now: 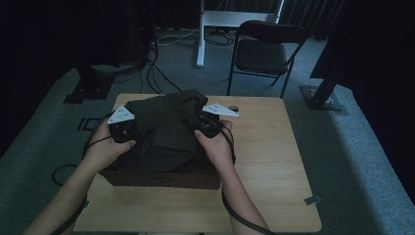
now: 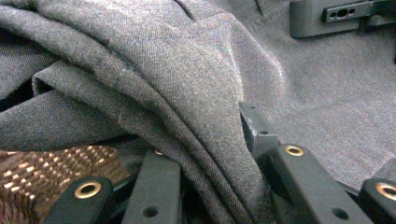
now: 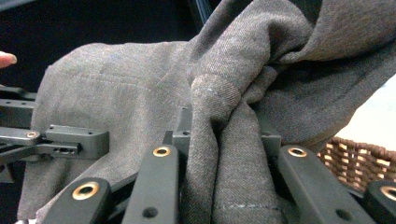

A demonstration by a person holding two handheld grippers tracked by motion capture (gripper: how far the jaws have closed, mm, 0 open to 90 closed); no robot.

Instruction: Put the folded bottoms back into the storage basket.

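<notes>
So both claws have a bite of the same dark grey-brown woven garment (image 1: 169,128), which hangs bunched over the dark brown wicker basket (image 1: 161,177) on the light wooden worktop (image 1: 274,161). The left claw (image 1: 131,131) is clamped on a thick fold at the garment's left edge; in the left gripper view that fold (image 2: 205,154) runs right up between its jaws, with the basket weave (image 2: 42,172) just below and to the side. The right claw (image 1: 198,128) is clamped on a gathered ridge of cloth (image 3: 224,154) at the garment's right side, with the basket rim (image 3: 359,161) off to its right.

What matters for the next bit: the garment sits between the two claws, stretched roughly side to side, and the basket opening lies directly beneath both of them. Neither hand looks clearly nearer; they're about level across the basket. The bulk of the cloth mounds up on the far side of the claws, so I reckon it has to go down and slightly away to settle inside. It's pretty dim, so I can't tell how much of the garment already rests in the basket.
</notes>
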